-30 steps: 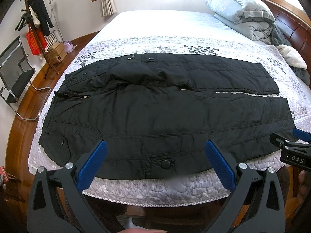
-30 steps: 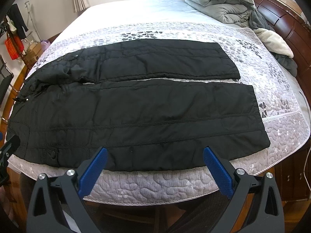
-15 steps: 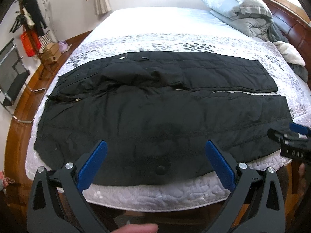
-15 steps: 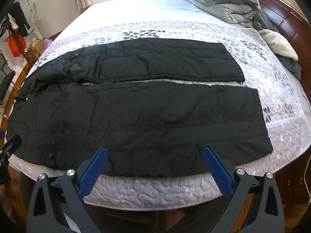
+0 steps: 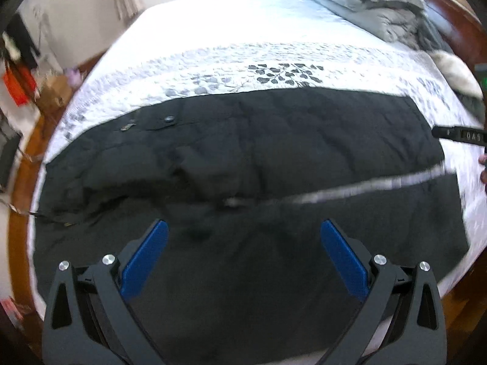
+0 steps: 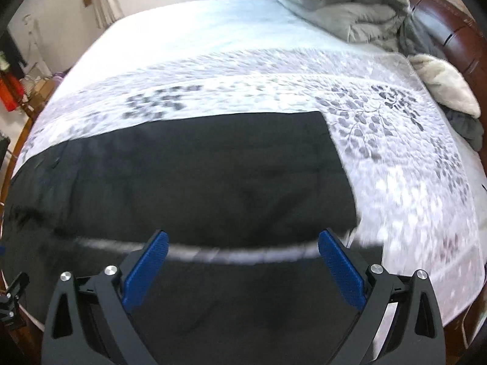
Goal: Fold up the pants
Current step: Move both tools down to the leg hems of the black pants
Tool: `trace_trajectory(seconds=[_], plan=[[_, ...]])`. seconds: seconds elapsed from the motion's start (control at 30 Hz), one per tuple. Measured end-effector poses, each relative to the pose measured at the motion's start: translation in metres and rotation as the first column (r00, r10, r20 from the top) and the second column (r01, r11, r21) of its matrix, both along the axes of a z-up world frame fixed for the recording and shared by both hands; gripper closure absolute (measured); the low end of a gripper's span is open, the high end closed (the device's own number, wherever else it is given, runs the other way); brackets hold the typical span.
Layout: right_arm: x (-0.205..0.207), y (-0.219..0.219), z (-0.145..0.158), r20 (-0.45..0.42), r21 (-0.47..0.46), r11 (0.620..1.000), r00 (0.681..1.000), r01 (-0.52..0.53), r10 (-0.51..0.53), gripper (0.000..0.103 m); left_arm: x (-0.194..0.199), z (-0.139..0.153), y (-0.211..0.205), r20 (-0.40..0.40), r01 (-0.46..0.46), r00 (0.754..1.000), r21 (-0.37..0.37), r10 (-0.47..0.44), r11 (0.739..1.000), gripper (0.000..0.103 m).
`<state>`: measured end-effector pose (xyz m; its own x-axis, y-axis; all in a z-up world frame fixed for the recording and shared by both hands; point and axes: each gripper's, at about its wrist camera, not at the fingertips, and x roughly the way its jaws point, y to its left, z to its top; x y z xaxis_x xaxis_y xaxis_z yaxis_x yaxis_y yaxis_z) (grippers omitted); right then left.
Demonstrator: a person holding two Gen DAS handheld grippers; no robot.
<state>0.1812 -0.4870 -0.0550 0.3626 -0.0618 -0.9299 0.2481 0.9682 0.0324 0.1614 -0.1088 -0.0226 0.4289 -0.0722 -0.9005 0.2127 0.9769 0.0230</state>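
The black pants [image 5: 274, 164] are laid flat across the near part of the bed, with the waist at the left and the leg ends at the right. The two legs are seen side by side, one nearer and one farther, parted by a thin pale strip of the quilted bedspread [image 5: 231, 70] showing between them. A snap button [image 5: 168, 119] and a small metal zipper pull [image 5: 126, 126] are visible at the far edge of the waist. The fabric near the crotch is rumpled; the legs lie smoother.

The left gripper [image 5: 243, 237] is held over the nearer leg toward the waist, its blue-padded fingers spread wide with nothing between them. The right gripper [image 6: 242, 248] is held over the legs toward the hem end, likewise spread wide and empty; the strip of bedspread is seen just between its fingertips. Both views are blurred, so contact with the cloth cannot be judged.

A folded grey comforter [image 6: 350, 3] is piled at the far right of the bed against a dark wooden headboard [image 6: 450, 30], with a cream fleecy item [image 6: 447, 85] beside it.
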Motion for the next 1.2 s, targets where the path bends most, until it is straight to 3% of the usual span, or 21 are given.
trace_trajectory(seconds=[0.13,0.23,0.37,0.43,0.57,0.83,0.93,0.97,1.03,1.1,1.2], plan=[[0.052,-0.064,-0.029,-0.084,0.029,0.998,0.995,0.058,-0.055,0.004,0.052,-0.014,-0.02,-0.012,-0.077,0.997,-0.081,0.077,0.994,0.003],[0.079,-0.093,-0.05,-0.127,0.015,0.997,0.99,0.07,-0.068,0.004,0.088,-0.026,-0.048,-0.042,-0.062,0.997,-0.082,0.059,0.995,0.003],[0.101,-0.105,-0.067,-0.16,0.052,0.996,0.985,0.069,-0.06,0.004,0.126,-0.036,-0.091,-0.066,-0.054,0.997,-0.078,0.049,0.996,0.003],[0.109,-0.106,-0.072,-0.172,0.007,0.998,0.983,0.067,-0.065,0.004,0.144,-0.04,-0.115,-0.075,-0.058,0.996,-0.086,0.051,0.995,0.003],[0.122,-0.12,-0.084,-0.199,-0.022,0.999,0.979,0.049,-0.052,0.004,0.158,-0.05,-0.154,-0.081,-0.036,0.996,-0.062,0.031,0.997,0.003],[0.131,-0.136,-0.109,-0.21,0.169,0.985,0.978,0.037,-0.001,0.003,0.176,-0.077,-0.19,-0.15,-0.03,0.988,-0.062,0.021,0.998,0.003],[0.13,-0.133,-0.112,-0.188,0.156,0.987,0.982,0.026,0.003,0.004,0.177,-0.079,-0.194,-0.157,-0.012,0.988,-0.061,0.002,0.998,0.003],[0.129,-0.13,-0.11,-0.177,0.151,0.988,0.984,0.015,0.012,0.007,0.177,-0.078,-0.194,-0.154,-0.009,0.988,-0.06,0.0,0.998,0.003],[0.124,-0.123,-0.108,-0.155,0.146,0.989,0.987,-0.012,0.034,0.022,0.179,-0.074,-0.192,-0.149,0.002,0.989,-0.066,-0.012,0.998,0.003],[0.116,-0.116,-0.1,-0.144,0.158,0.987,0.988,-0.031,0.054,0.057,0.182,-0.072,-0.191,-0.158,0.011,0.987,-0.078,-0.024,0.997,0.003],[0.109,-0.102,-0.086,-0.121,0.092,0.99,0.986,-0.103,0.114,0.086,0.189,-0.068,-0.188,-0.163,0.036,0.985,-0.103,-0.053,0.994,0.003]])
